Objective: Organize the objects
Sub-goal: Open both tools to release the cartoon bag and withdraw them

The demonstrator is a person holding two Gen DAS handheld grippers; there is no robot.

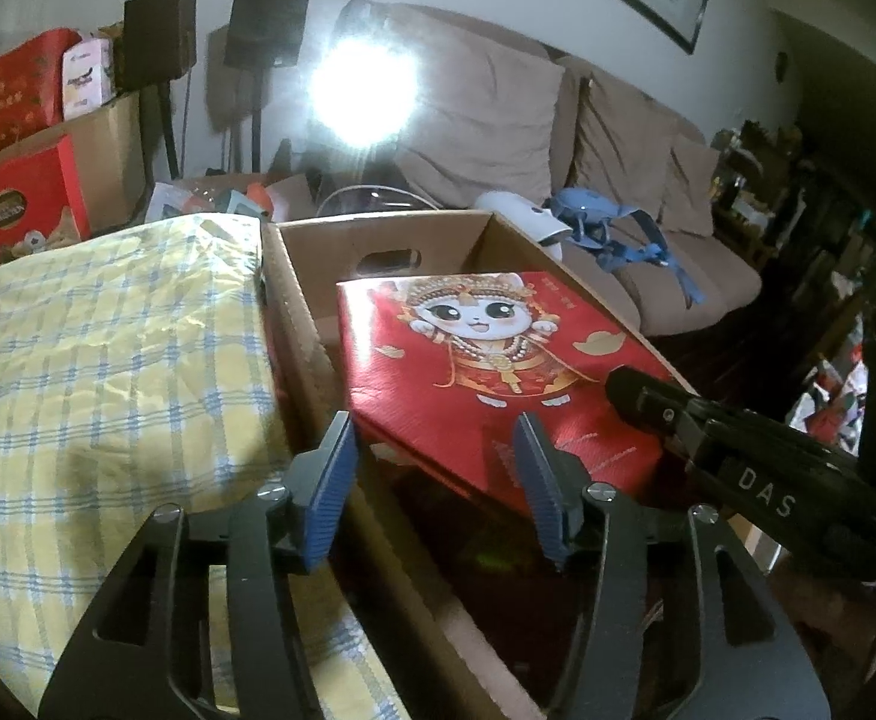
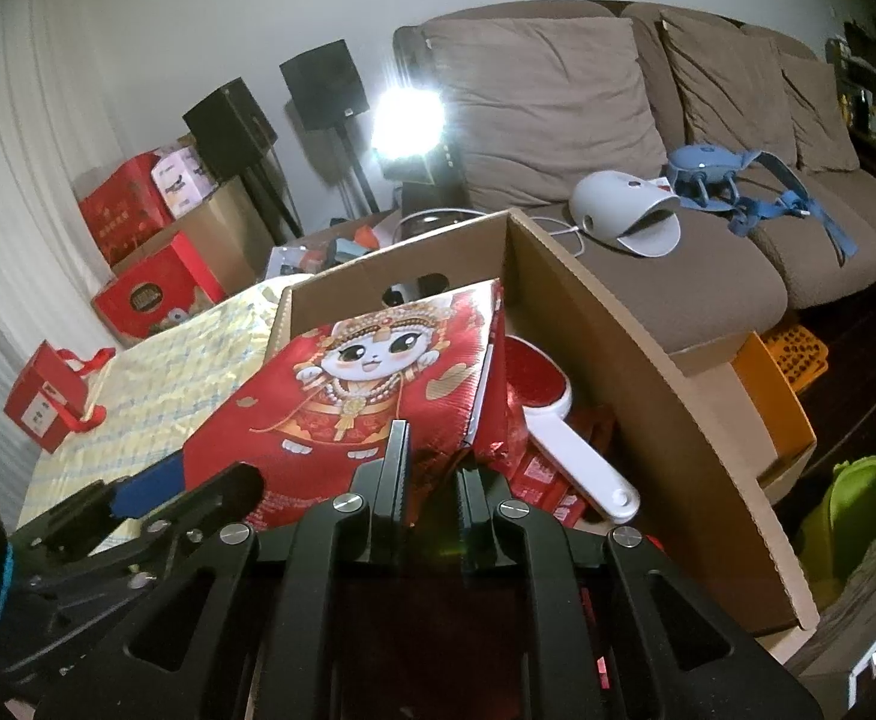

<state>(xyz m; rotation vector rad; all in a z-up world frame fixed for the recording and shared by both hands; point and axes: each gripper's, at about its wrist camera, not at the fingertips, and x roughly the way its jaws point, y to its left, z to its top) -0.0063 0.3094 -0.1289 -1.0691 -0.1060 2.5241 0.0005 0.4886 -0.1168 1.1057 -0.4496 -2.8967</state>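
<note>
On your left lies the yellow checked cloth [image 1: 108, 324], with a small red gift bag [image 2: 48, 396] resting on its far left part. Just right of the cloth stands the open cardboard box [image 1: 312, 324], and the red cat-print box [image 1: 486, 360] lies tilted across its top, partly inside. Your left gripper [image 1: 438, 480] has its blue pads spread, the near corner of the red box between them and unpressed. Your right gripper [image 2: 432, 474] is nearly shut, pinching the red box's near right edge. A white-handled brush [image 2: 570, 450] lies in the box, farther right.
</note>
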